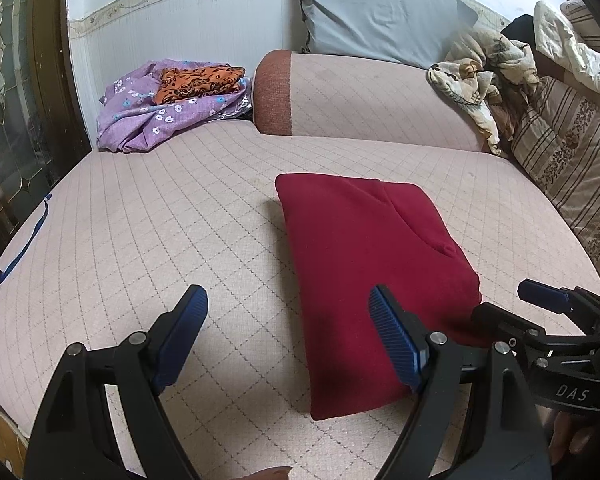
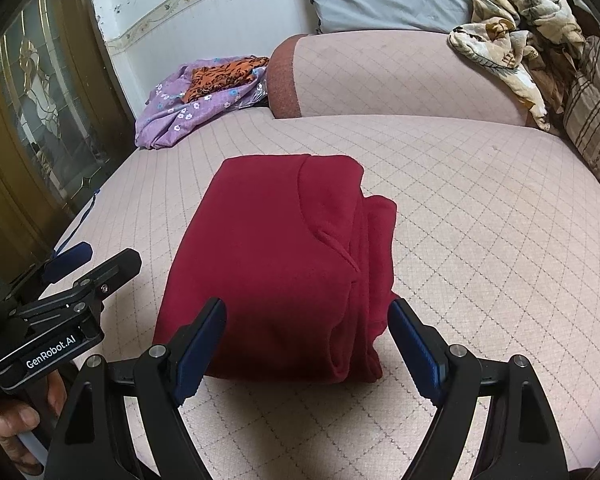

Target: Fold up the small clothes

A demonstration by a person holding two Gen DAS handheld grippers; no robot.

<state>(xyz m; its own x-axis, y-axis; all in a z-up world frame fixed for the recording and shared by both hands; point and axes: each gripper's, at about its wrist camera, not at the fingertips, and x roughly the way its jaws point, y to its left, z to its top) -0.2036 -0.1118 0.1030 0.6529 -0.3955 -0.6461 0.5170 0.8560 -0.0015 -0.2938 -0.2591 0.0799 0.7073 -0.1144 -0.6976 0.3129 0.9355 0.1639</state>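
A dark red garment (image 1: 364, 272) lies folded into a thick rectangle on the pink quilted sofa seat (image 1: 160, 216). It also shows in the right wrist view (image 2: 276, 264), with layered edges along its right side. My left gripper (image 1: 288, 320) is open and empty, just in front of the garment's near left edge, its right finger over the cloth. My right gripper (image 2: 308, 332) is open and empty, its jaws wide apart on either side of the garment's near end. The right gripper also shows at the right edge of the left wrist view (image 1: 540, 308).
A purple flowered cloth (image 1: 160, 108) with an orange patterned cloth (image 1: 200, 82) on it lies at the back left. A grey pillow (image 1: 380, 12) leans behind the backrest (image 1: 380, 100). Crumpled beige cloth (image 1: 480, 76) and a striped cushion (image 1: 572, 152) lie at the right. A glass door (image 1: 8, 120) stands at the left.
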